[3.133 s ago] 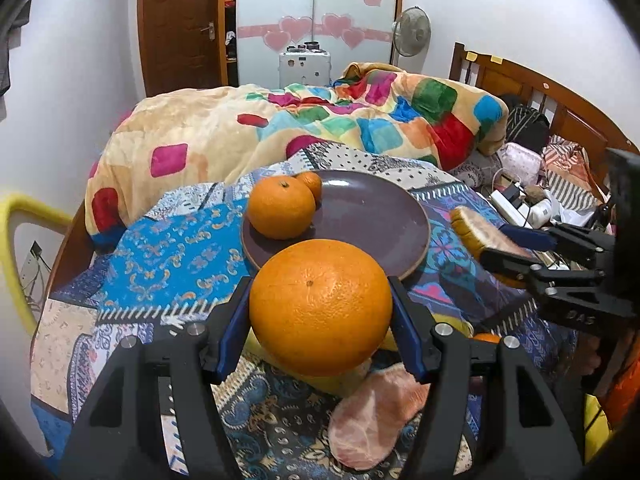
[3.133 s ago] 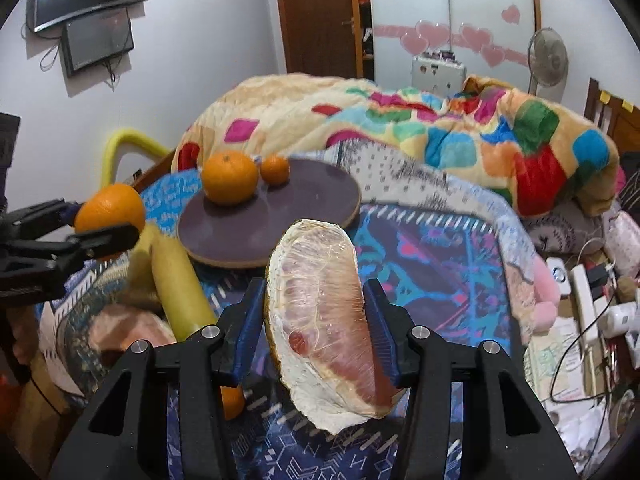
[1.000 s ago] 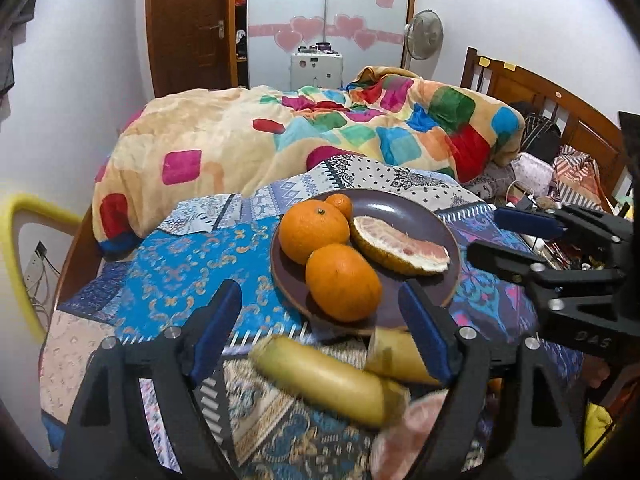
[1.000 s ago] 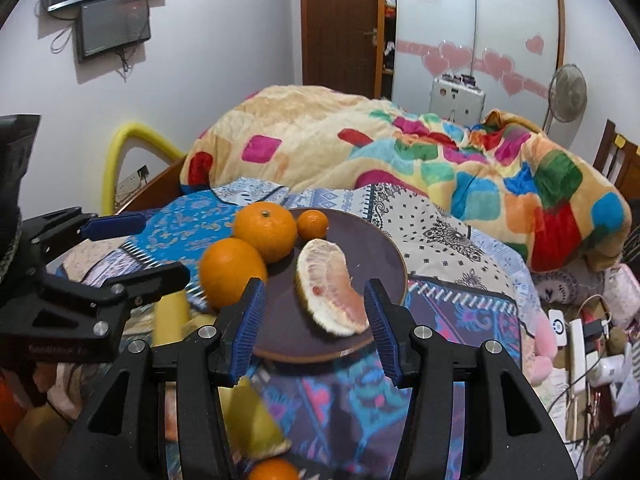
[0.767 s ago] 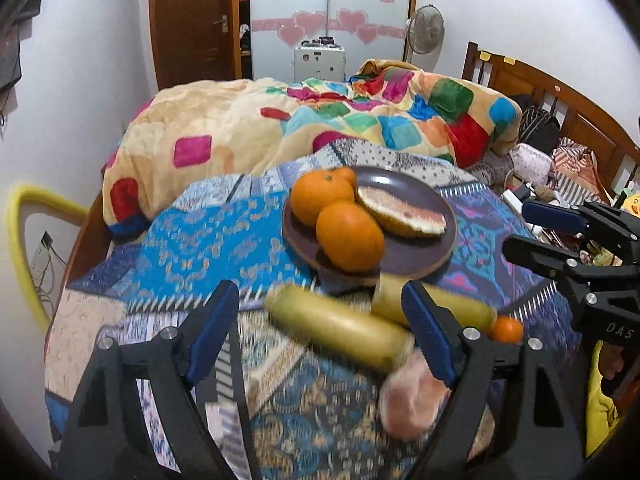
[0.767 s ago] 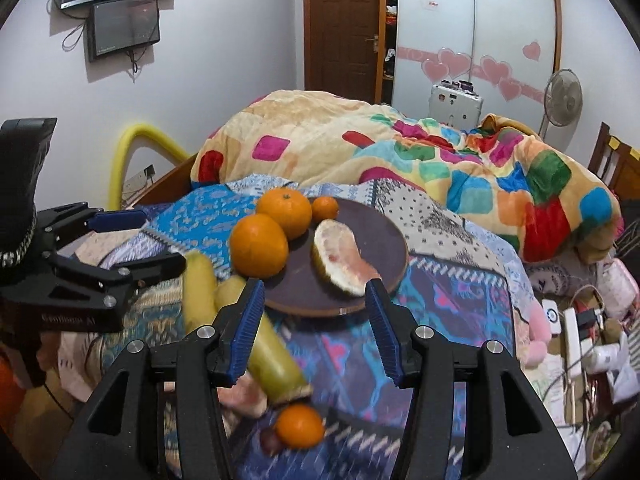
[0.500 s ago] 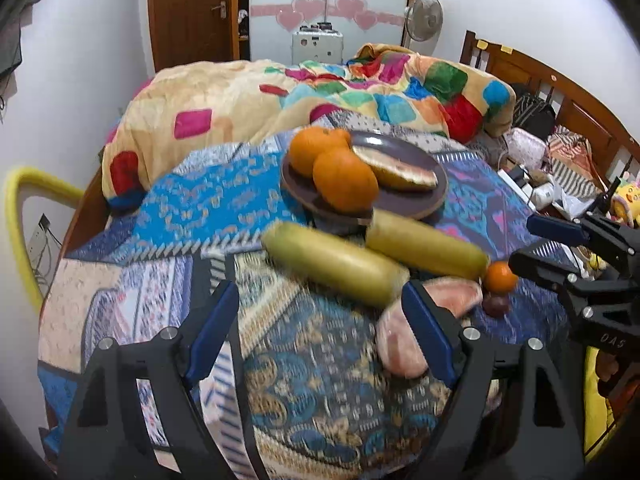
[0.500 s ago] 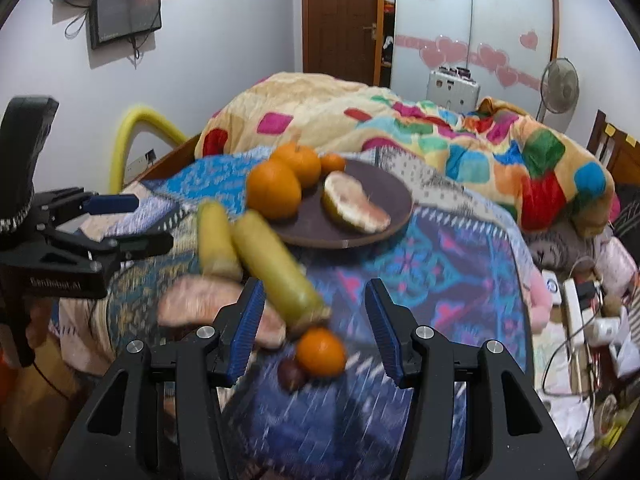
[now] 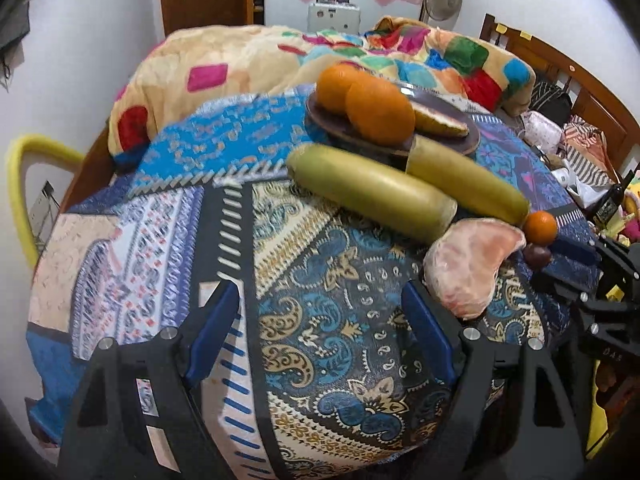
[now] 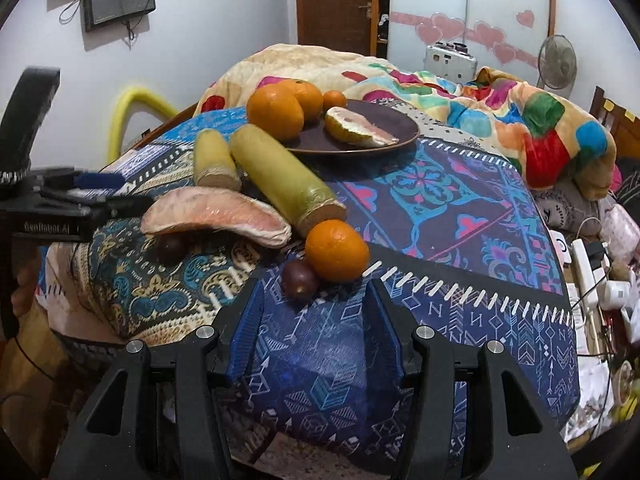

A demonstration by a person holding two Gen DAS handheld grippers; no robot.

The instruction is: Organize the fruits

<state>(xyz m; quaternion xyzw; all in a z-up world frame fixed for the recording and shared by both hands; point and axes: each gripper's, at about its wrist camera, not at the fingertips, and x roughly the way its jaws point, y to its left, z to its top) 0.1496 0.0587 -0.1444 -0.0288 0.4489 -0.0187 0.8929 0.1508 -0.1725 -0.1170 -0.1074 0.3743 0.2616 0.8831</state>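
Note:
A dark plate [image 10: 400,128] at the far side of the cloth-covered table holds two big oranges [image 10: 275,111], a tiny orange [image 10: 334,99] and a pomelo wedge [image 10: 360,126]. In front of it lie two yellow-green stalks [image 10: 284,178], a pink pomelo segment [image 10: 216,216], a small orange [image 10: 336,250] and a dark passion fruit [image 10: 299,278]. My right gripper [image 10: 316,314] is open and empty, just short of the small orange. My left gripper [image 9: 320,320] is open wide over bare cloth, with the pomelo segment [image 9: 468,264] ahead to its right.
A second dark fruit [image 10: 170,248] sits under the pomelo segment. Behind the table is a bed with a colourful blanket [image 9: 248,60]. A yellow chair back [image 9: 24,184] stands at the left, and a power strip and clutter [image 10: 592,264] lie at the right.
The big orange and the pomelo wedge, held three seconds ago, now lie on the plate. Over the last second both open grippers pulled back and sank toward the table's near edge.

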